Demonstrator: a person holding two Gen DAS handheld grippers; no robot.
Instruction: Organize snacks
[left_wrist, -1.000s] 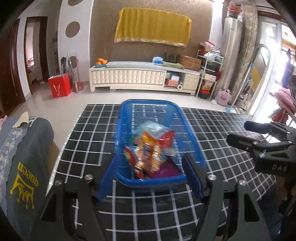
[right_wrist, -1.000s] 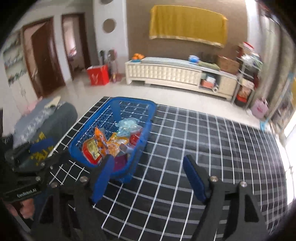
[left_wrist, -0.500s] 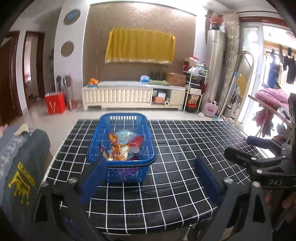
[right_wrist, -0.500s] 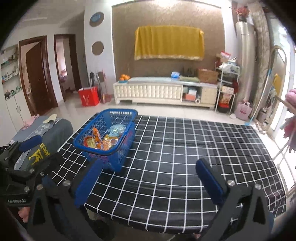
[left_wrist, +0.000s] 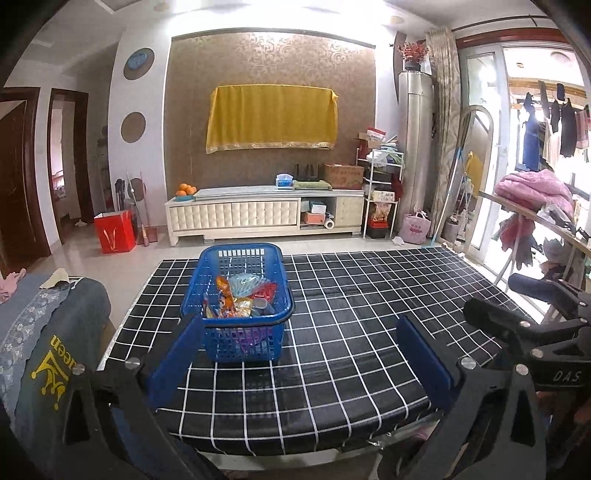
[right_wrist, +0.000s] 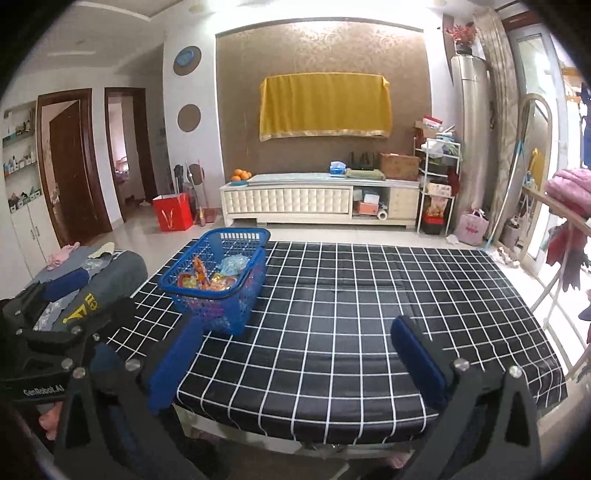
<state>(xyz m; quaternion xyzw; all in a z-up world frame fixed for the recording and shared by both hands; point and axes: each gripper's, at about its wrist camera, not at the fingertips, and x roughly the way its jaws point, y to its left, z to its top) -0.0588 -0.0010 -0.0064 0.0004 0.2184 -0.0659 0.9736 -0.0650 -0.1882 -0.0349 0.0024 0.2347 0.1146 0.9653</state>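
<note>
A blue plastic basket stands on the left part of a table with a black, white-gridded cloth. Several colourful snack packets lie inside it. The basket also shows in the right wrist view, with the snacks in it. My left gripper is open and empty, held back near the table's front edge. My right gripper is open and empty, also back at the front edge, to the right of the basket.
A grey cloth-covered seat stands left of the table. A clothes rack with pink bedding is on the right. A white TV cabinet and a red bag stand far behind on the floor.
Both grippers have pulled back and up from the basket, so the whole table now shows. Both stayed open and the basket stayed in place.
</note>
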